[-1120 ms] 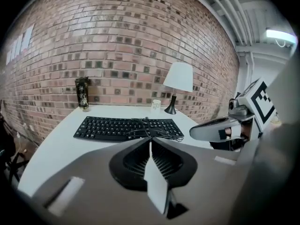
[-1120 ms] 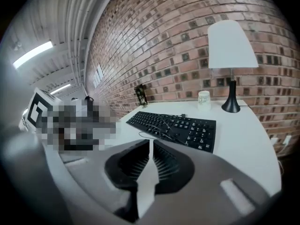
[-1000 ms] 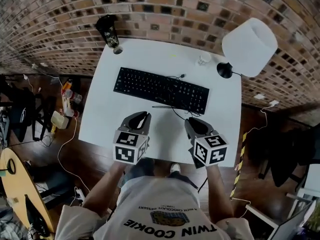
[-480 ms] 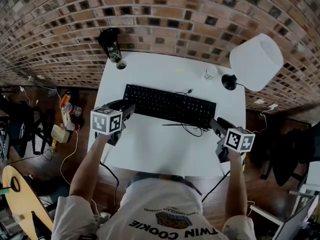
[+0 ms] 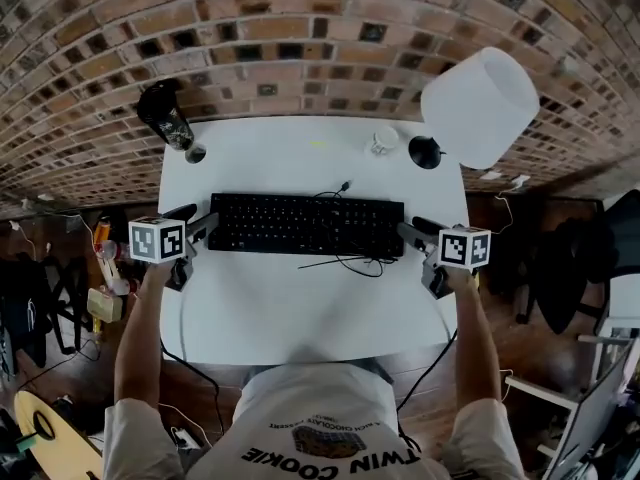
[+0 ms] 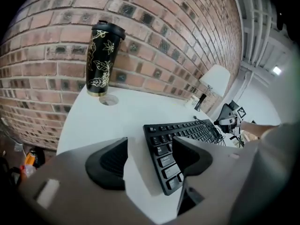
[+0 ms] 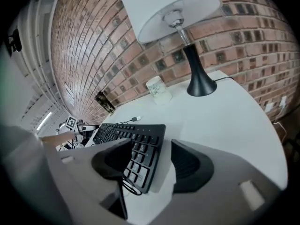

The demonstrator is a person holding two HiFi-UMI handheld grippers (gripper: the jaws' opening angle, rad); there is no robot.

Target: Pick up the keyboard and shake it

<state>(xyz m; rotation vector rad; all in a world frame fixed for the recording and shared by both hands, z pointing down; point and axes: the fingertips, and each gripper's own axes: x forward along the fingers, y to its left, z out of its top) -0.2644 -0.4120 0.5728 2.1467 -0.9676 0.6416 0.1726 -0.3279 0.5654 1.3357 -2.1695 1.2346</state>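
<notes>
The left gripper [image 6: 149, 157] and right gripper [image 7: 151, 162], earlier side by side at the front of the white table [image 5: 300, 313], now bracket the black keyboard [image 5: 305, 224], jaws opening wide around its ends, seemingly not yet touching.

I'm working at what looks like a desk corner in a home office or small studio: a white counter [image 5: 300, 308] stands against a bare brick wall [image 5: 300, 28] over a dark wooden floor [image 5: 515, 318]. A black computer keyboard [image 5: 300, 223] lies across the middle of the counter, with a table lamp [image 5: 478, 108] with a white shade at the far right and a black flower-patterned travel tumbler [image 5: 165, 118] at the far left. Loose clutter [image 5: 100, 288] lies on the floor to the left.
</notes>
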